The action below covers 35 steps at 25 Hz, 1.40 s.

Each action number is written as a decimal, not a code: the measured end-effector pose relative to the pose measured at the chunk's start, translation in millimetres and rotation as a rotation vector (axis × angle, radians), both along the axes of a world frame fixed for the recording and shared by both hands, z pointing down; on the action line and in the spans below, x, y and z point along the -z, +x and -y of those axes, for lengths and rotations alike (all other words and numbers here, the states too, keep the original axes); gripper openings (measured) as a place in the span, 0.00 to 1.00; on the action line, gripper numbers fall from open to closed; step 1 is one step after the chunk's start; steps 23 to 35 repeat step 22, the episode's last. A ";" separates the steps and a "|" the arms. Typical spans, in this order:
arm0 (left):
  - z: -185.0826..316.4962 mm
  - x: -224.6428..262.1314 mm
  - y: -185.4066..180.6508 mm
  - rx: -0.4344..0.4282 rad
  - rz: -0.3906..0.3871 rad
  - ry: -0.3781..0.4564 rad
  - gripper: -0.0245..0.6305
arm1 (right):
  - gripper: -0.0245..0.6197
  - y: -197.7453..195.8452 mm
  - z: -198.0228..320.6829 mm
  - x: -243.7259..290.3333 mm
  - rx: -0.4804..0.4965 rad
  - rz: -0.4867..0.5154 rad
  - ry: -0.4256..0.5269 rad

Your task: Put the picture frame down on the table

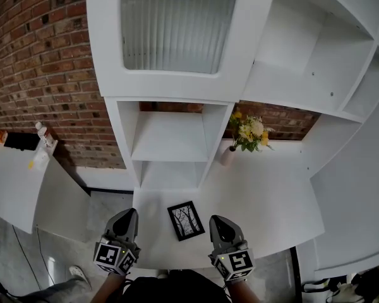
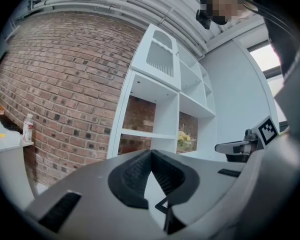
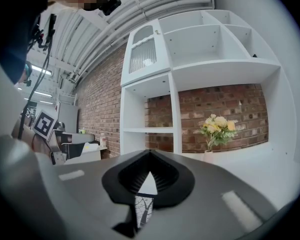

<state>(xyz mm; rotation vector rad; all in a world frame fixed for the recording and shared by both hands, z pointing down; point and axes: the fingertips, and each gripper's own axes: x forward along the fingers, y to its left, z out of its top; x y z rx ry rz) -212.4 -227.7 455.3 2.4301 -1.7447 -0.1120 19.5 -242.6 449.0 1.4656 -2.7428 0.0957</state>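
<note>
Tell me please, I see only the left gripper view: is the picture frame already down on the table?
Observer: Yes. In the head view the picture frame lies flat on the white table.
Operator: Is anything holding it?
Observer: No. The right hand-held gripper is shut and empty in its own view.
Operator: Where does it lie exactly?
Observer: Between the two tools, touching neither, with the left hand-held gripper on its left side.
</note>
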 end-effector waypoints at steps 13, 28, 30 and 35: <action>0.8 1.8 -11.1 0.031 0.000 -0.007 0.05 | 0.04 -7.9 4.2 -8.1 0.008 0.012 -0.027; 3.7 -1.8 -13.9 0.031 0.002 -0.025 0.05 | 0.04 -9.8 7.7 -21.2 0.000 0.016 -0.057; 3.7 -1.8 -13.9 0.031 0.002 -0.025 0.05 | 0.04 -9.8 7.7 -21.2 0.000 0.016 -0.057; 3.7 -1.8 -13.9 0.031 0.002 -0.025 0.05 | 0.04 -9.8 7.7 -21.2 0.000 0.016 -0.057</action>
